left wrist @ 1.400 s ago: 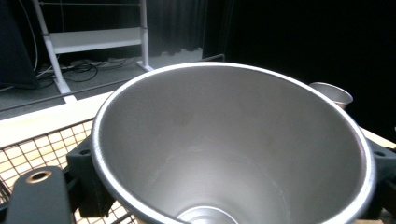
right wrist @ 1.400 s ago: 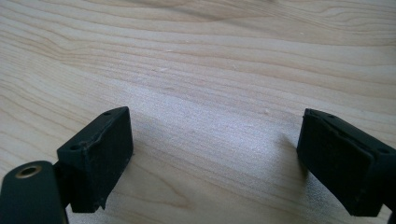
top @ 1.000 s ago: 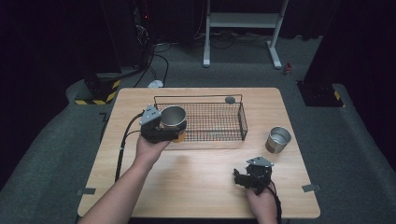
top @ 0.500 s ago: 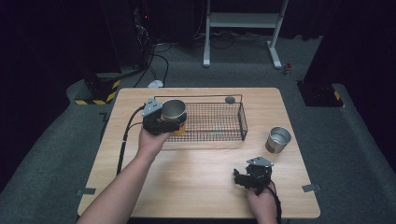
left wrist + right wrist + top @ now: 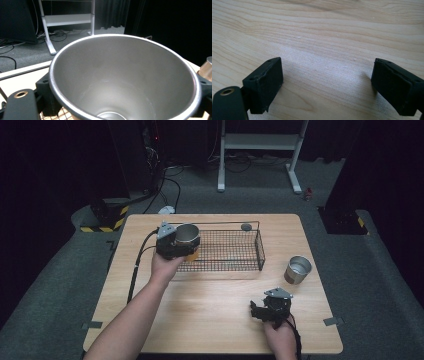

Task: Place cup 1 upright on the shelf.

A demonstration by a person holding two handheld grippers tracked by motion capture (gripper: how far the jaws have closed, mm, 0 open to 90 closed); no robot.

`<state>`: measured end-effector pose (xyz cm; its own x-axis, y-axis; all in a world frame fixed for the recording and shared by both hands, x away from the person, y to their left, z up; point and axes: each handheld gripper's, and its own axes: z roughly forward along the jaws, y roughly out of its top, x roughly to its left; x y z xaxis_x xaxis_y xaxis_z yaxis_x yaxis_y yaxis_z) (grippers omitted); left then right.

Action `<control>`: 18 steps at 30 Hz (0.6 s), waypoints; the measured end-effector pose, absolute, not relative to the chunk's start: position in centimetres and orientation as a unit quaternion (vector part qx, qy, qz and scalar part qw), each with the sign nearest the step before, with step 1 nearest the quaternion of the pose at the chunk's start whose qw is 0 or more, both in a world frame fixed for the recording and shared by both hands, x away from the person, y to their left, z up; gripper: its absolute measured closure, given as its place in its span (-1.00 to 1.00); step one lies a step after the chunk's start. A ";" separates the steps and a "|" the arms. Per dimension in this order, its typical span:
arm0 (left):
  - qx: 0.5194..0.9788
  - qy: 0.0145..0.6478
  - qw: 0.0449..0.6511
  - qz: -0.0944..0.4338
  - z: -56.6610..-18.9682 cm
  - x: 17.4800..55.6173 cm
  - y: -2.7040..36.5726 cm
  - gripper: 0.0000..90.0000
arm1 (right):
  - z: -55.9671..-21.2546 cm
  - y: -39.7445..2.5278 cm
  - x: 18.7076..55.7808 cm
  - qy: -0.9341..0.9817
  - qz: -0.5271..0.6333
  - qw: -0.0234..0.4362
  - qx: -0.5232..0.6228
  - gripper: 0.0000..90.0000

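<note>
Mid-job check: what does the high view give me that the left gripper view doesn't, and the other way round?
The high view alone gives the black wire basket, the right tool open over bare wooden table, and the held cup at the basket's left end. The left gripper view alone gives that cup's empty interior. Both share the shiny steel cup clamped in the left tool, plus the second steel cup.

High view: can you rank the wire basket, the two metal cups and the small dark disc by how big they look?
1. Wire basket, by far the largest.
2. The held cup and the standing cup look alike; I would not rank them.
3. Small dark disc, the smallest.
</note>
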<state>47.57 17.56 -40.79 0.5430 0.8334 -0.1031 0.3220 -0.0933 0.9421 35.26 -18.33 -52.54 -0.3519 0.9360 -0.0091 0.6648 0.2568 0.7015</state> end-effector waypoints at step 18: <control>0.690 0.438 0.529 0.229 -42.6 50.1 17.1 -0.71 | -52.6 -18.3 35.2 0.764 0.308 0.222 0.522 -0.76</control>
